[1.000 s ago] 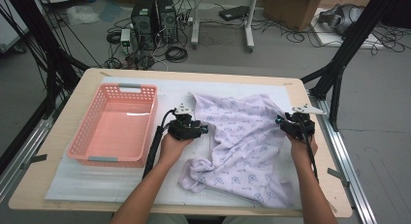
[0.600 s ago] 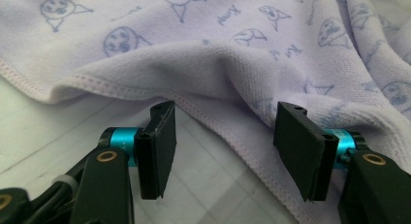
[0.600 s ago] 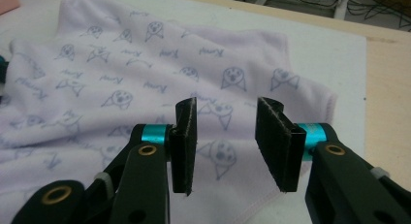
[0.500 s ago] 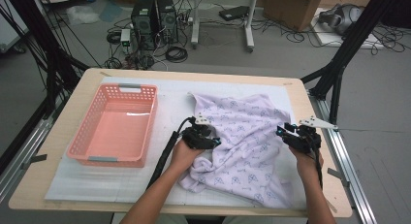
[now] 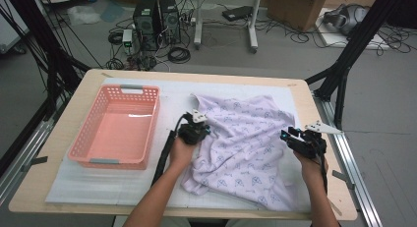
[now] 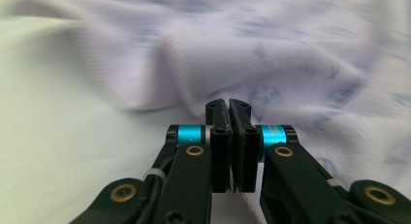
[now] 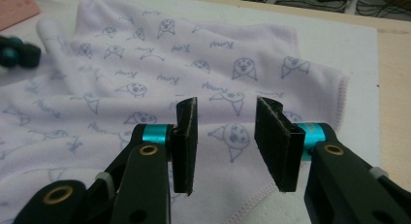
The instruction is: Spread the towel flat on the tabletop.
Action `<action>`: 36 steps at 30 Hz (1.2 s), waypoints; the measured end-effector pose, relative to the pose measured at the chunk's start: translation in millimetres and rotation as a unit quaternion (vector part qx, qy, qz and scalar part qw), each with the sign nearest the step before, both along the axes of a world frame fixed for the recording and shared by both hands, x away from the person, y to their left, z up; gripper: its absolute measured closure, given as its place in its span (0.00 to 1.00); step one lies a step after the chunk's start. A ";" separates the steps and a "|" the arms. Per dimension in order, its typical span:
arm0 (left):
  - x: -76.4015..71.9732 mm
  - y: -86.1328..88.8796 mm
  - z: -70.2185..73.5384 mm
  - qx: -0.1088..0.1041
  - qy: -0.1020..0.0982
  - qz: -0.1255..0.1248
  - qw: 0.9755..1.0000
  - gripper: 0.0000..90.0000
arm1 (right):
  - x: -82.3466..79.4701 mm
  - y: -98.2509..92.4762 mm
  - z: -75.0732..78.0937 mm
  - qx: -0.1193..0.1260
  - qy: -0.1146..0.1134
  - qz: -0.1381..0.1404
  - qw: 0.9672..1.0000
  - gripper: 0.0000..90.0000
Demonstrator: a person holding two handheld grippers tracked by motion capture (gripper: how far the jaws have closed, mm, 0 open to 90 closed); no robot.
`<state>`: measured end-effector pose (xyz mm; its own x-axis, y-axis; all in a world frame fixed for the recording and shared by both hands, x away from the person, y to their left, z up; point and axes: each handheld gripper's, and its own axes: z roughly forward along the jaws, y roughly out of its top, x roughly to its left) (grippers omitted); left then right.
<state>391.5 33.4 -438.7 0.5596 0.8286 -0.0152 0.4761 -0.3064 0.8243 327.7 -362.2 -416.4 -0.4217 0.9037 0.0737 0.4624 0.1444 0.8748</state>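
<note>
High view looks down from overhead; both gripper views sit close, sharing the lilac cloth point(image 5: 246, 138).

One lilac printed cloth point(image 5: 246, 143); one pink basket point(image 5: 118, 126); two grippers, left point(image 5: 196, 131) and right point(image 5: 302, 141).

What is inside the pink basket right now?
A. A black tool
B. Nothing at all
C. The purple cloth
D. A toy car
B. The basket shows only its bare pink floor in the high view, while the cloth lies beside it on the table.
</note>
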 end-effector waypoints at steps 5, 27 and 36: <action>9.9 31.7 3.6 -0.022 -0.019 0.094 0.995 0.97 | 1.4 -1.5 -3.5 -0.003 0.010 0.001 1.000 0.66; 13.1 46.5 8.5 -0.070 -0.055 0.137 0.987 0.95 | 76.3 14.7 -16.0 -0.106 0.041 -0.002 0.993 0.97; 5.5 37.0 9.7 -0.132 -0.016 0.032 0.991 0.47 | 85.3 10.9 -10.0 -0.083 0.025 -0.048 0.995 0.79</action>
<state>396.9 70.5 -429.1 0.5091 0.8322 -0.2198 0.4604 -0.0475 0.8864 413.0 -351.3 -426.4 -0.3323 0.9412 -0.0607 0.5231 0.2374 0.8185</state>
